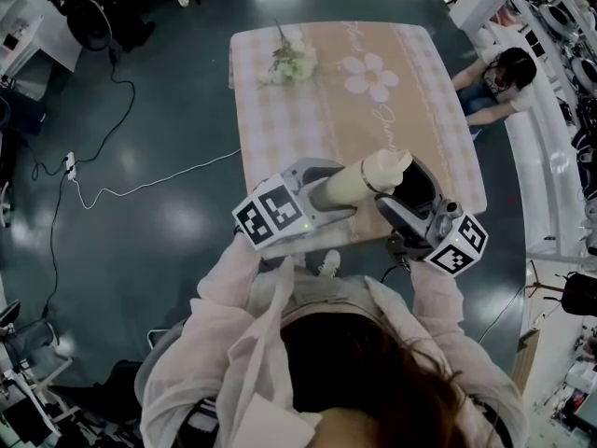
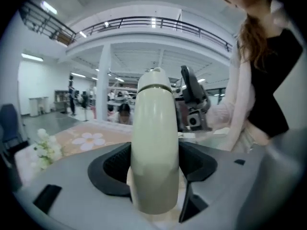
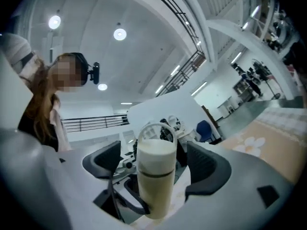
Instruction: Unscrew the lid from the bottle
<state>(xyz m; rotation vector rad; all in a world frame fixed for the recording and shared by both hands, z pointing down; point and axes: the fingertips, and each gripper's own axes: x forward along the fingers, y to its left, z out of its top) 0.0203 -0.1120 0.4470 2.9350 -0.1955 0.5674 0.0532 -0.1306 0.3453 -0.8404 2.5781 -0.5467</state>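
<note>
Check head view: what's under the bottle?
The bottle, clamped in the left gripper, hangs above the table with its pink cloth. The spot straight below is covered by the bottle and the right gripper.

table (image 1: pixel 308 129): flower-print cloth | white bouquet (image 1: pixel 289 62): far corner | cable (image 1: pixel 121 194): floor

Head view: bottle (image 1: pixel 347 187) lies level over the near edge of the table (image 1: pixel 308 129), base end left, lid (image 1: pixel 390 166) right. The left gripper (image 1: pixel 317 192) is at left, jaws against the bottle's body. The right gripper (image 1: pixel 409 183) is at right, with the lid between its jaws and touching neither. Flowers (image 1: pixel 289 62) sit on the table's far left corner. A seated person (image 1: pixel 494 77) is beside the table's far right corner. A cable (image 1: pixel 140 187) runs across the floor (image 1: pixel 168 91), left of the table
</note>
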